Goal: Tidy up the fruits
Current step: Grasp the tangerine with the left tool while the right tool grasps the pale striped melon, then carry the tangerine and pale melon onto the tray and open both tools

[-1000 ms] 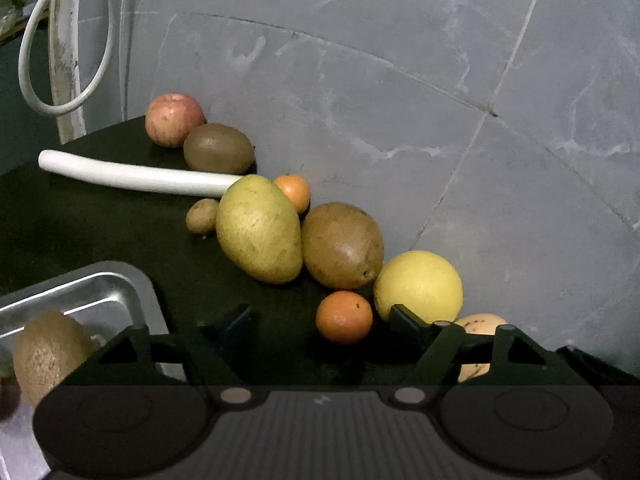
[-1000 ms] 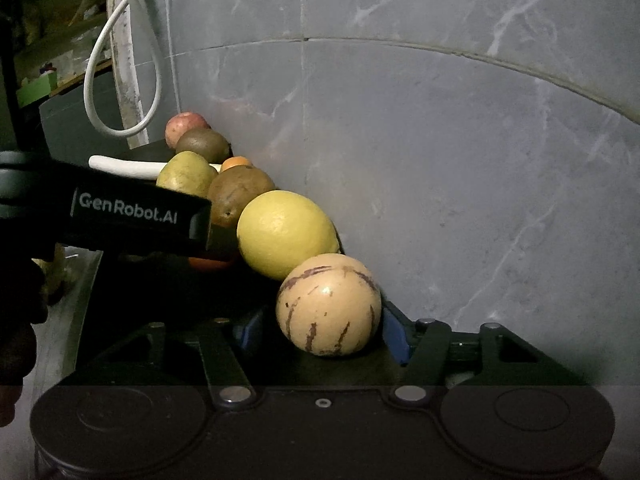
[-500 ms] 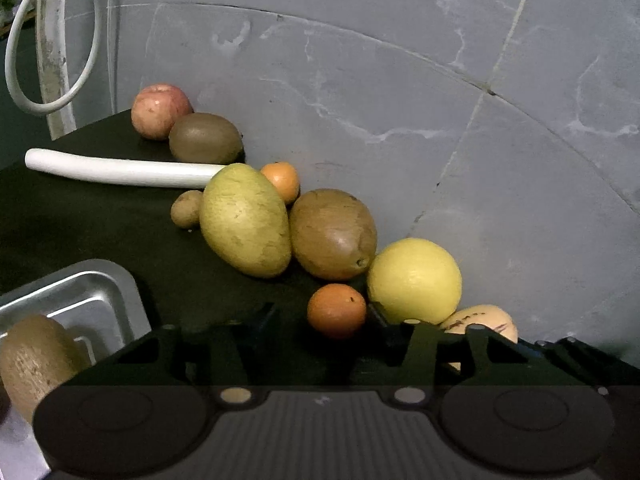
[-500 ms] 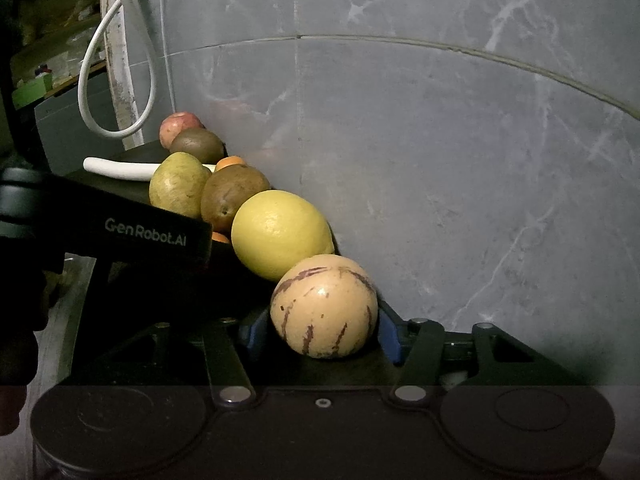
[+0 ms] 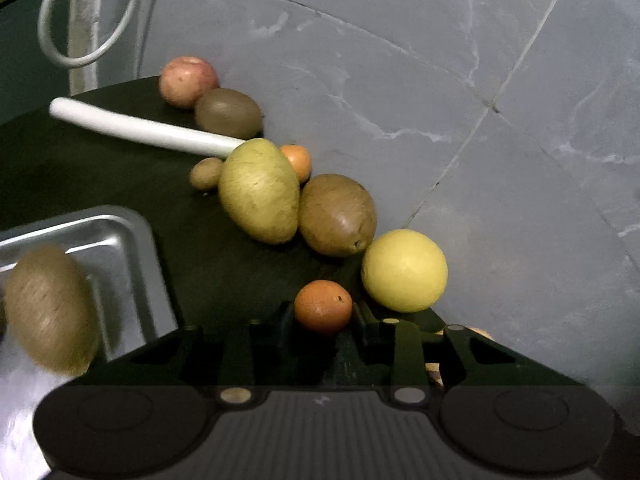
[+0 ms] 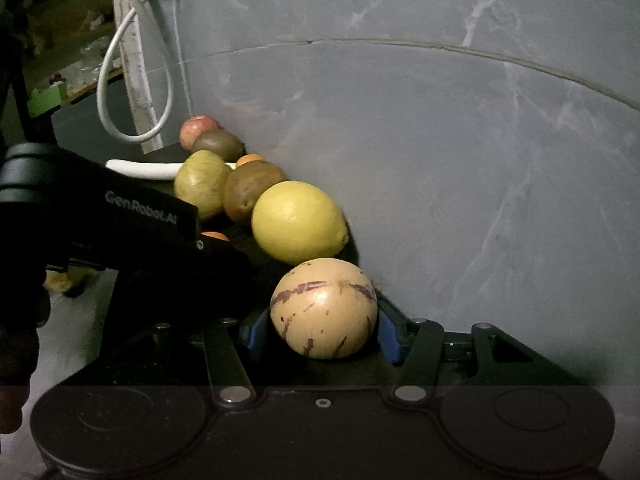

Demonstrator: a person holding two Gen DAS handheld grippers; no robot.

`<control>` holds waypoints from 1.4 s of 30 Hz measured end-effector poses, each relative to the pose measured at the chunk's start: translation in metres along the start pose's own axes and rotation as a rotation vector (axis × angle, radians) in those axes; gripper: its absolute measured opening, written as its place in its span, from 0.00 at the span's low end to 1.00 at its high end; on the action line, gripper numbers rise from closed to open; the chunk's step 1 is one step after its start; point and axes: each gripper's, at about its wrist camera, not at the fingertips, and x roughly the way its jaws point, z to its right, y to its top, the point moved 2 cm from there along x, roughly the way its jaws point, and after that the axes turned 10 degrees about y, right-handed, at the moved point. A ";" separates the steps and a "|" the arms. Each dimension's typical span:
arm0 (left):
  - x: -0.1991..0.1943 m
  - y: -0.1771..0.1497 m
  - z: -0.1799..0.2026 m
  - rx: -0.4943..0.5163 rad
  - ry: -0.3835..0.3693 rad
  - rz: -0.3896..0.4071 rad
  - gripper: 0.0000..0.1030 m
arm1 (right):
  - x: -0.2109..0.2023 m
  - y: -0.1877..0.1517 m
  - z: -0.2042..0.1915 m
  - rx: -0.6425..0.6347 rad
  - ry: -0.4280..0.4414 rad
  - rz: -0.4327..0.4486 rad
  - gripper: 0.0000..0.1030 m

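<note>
A row of fruit lies on a dark table against a grey wall. In the left wrist view my left gripper [image 5: 323,316] is shut on a small orange [image 5: 323,305]. Beyond it lie a lemon [image 5: 404,270], a brown fruit [image 5: 338,214], a green pear-like fruit [image 5: 259,191], another small orange [image 5: 298,160], a small brown fruit [image 5: 206,173], a kiwi [image 5: 229,113] and an apple [image 5: 188,81]. In the right wrist view my right gripper [image 6: 323,330] is shut on a beige striped melon [image 6: 323,308] next to the lemon [image 6: 298,227].
A metal tray [image 5: 120,240] at lower left holds a kiwi [image 5: 50,310]. A white tube [image 5: 140,128] lies on the table. A white cable loop [image 5: 88,12] hangs at the wall's left end. My left gripper's body [image 6: 120,220] crosses the right wrist view.
My left gripper moved forward to the small orange and closed on it. My right gripper stayed around the striped melon and its fingers now press on it.
</note>
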 end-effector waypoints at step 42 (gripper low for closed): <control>-0.099 -0.058 -0.165 -0.430 0.361 0.110 0.33 | 0.031 -0.002 -0.163 -0.314 0.445 -0.085 0.54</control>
